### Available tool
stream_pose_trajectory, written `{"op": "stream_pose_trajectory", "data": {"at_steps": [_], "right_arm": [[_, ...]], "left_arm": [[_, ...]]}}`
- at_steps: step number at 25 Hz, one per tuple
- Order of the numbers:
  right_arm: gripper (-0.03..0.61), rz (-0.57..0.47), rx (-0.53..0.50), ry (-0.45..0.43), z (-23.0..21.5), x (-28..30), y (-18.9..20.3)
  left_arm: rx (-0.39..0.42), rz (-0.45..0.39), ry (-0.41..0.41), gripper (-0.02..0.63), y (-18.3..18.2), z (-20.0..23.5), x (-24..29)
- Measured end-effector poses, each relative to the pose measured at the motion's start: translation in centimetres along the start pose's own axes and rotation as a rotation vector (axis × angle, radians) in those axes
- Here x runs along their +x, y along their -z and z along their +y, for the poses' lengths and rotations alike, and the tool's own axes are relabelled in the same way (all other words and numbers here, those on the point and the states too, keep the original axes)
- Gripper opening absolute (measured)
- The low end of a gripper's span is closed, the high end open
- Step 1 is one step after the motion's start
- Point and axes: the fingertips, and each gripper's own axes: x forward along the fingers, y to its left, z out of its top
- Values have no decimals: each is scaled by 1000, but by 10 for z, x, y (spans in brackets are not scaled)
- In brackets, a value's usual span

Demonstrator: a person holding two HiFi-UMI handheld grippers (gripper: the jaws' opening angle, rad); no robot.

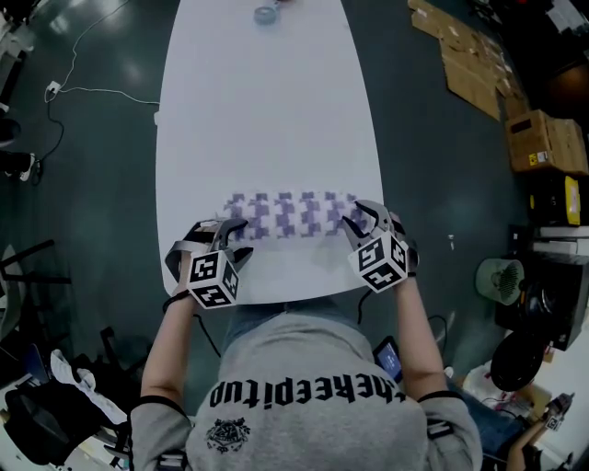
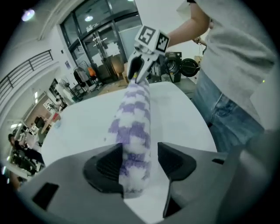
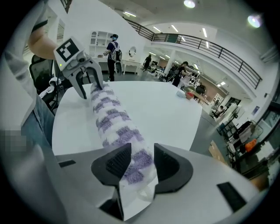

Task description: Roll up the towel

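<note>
Purple-and-white checked towel (image 1: pixel 287 216), rolled, lay across the near end of the white table (image 1: pixel 267 110) — left gripper (image 1: pixel 234 240) stood wide open around one end, right gripper (image 1: pixel 360 221) pinched the other end.

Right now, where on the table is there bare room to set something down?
The broad white tabletop between the rolled towel and the small object at the far end is bare. The near edge is crowded: towel, left gripper, right gripper.
</note>
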Motion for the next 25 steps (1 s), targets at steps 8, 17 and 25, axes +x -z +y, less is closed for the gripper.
{"op": "stream_pose_trajectory", "data": {"at_steps": [8, 17, 25], "right_arm": [[211, 25, -182, -26, 61, -17, 33], [132, 40, -55, -47, 35, 7, 30], [133, 1, 122, -129, 10, 13, 10]], "left_arm": [[-25, 39, -20, 238, -1, -19, 15], [-149, -42, 35, 160, -4, 8, 14], [-353, -185, 143, 172, -3, 51, 2]]}}
